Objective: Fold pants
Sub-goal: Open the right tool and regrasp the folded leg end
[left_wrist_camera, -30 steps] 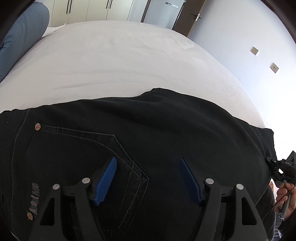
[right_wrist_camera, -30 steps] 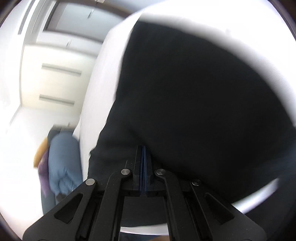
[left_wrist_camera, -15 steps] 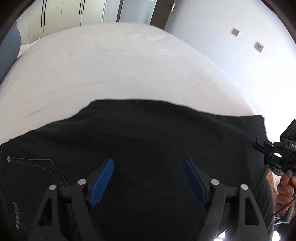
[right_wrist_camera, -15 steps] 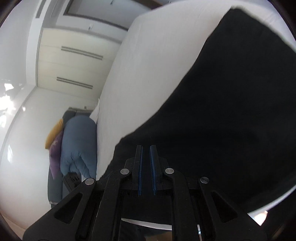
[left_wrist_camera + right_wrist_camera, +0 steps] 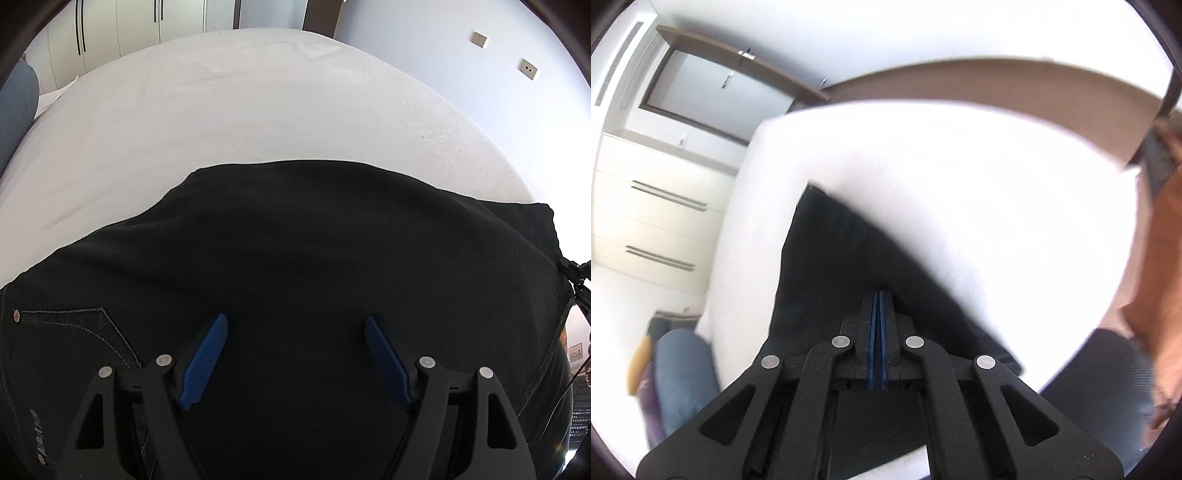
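Note:
Black pants (image 5: 295, 240) lie flat across the near part of a white bed (image 5: 258, 103). A stitched back pocket (image 5: 74, 332) shows at the lower left. My left gripper (image 5: 295, 321) hovers over the dark cloth with its jaws wide apart and nothing between the blue pads. In the right wrist view, which is motion-blurred, my right gripper (image 5: 878, 293) points at the pants (image 5: 831, 258). Its pads stand a sliver apart and grip nothing. Part of the right gripper (image 5: 576, 273) also shows at the left wrist view's right edge, beside the pants' end.
White wardrobe doors (image 5: 110, 29) stand beyond the bed, and a blue cushion (image 5: 683, 369) lies beside the bed (image 5: 960, 184). The wall by the bed carries sockets (image 5: 528, 69). A blurred arm (image 5: 1167, 258) fills the right wrist view's right edge.
The left gripper slid along the pants, so the pocket moved toward the left edge. The right gripper's pads parted slightly, let the cloth go and swung away, showing more bare bed.

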`<action>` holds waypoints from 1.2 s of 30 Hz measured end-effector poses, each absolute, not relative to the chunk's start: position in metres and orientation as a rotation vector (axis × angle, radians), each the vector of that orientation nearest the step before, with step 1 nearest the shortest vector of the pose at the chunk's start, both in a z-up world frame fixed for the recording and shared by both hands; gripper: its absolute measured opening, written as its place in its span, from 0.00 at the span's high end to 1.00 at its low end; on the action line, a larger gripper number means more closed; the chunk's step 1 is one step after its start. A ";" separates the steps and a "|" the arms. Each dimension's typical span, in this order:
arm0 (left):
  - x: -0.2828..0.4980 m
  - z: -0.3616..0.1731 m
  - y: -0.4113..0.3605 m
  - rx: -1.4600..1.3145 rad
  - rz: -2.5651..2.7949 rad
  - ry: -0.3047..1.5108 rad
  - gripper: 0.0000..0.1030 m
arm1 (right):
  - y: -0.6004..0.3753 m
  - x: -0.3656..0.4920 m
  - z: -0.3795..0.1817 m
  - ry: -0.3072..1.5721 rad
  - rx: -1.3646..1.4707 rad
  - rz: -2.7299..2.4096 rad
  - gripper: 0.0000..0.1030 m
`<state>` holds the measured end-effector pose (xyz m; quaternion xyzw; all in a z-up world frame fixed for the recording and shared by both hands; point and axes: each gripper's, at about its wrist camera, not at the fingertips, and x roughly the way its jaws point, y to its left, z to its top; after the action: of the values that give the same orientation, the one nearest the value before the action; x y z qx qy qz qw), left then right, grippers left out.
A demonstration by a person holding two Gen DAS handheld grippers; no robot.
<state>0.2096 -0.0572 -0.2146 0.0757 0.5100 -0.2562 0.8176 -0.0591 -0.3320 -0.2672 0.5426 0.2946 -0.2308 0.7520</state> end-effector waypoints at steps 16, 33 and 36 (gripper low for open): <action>0.208 -0.214 0.066 -0.041 -0.523 1.104 0.84 | -0.165 0.078 -0.330 0.864 1.190 0.076 0.44; 0.220 -0.207 0.228 -0.265 -0.352 1.087 0.81 | -0.333 -0.109 -0.295 0.633 1.167 -0.428 0.30; 0.210 -0.191 0.202 -0.250 -0.335 1.041 0.28 | -0.350 -0.147 -0.300 0.619 1.204 -0.400 0.23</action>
<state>0.2097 0.2019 -0.1908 -0.1185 0.4938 -0.1588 0.8467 -0.1470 -0.3504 -0.2997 0.5534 0.2842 -0.1838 0.7611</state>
